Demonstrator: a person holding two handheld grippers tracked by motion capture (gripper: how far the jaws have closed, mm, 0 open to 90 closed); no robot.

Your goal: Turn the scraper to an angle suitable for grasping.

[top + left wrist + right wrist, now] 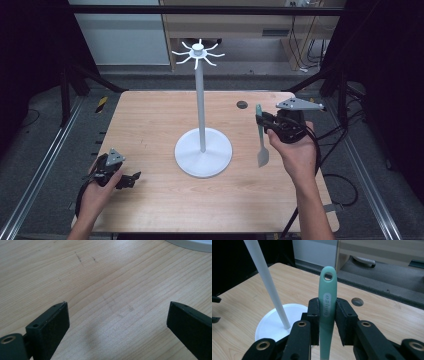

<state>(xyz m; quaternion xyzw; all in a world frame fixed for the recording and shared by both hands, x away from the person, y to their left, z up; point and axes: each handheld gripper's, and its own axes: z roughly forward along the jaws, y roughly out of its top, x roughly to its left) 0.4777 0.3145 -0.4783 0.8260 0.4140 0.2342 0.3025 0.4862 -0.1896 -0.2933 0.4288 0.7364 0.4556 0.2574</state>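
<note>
1. Right gripper [327, 315] has its 2 jaws pinched on a green spatula [327, 302], just below the handle's hanging hole, which points up.
2. Long axis runs near vertical, blade hanging down, right of the white hook stand [201, 100].
3. Stand's hooks sit well above and left of that hole, so I'd guess a lift comes next.
4. Left gripper [117, 322] is low over the table [100, 277] left of the stand, jaws spread, nothing between them.

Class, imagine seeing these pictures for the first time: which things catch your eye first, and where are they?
A tall white hook stand rises from its round base at the table's centre. To its right, the right gripper clamps an upright green spatula, hanging hole uppermost. The left gripper rests open at the near-left edge.
</note>
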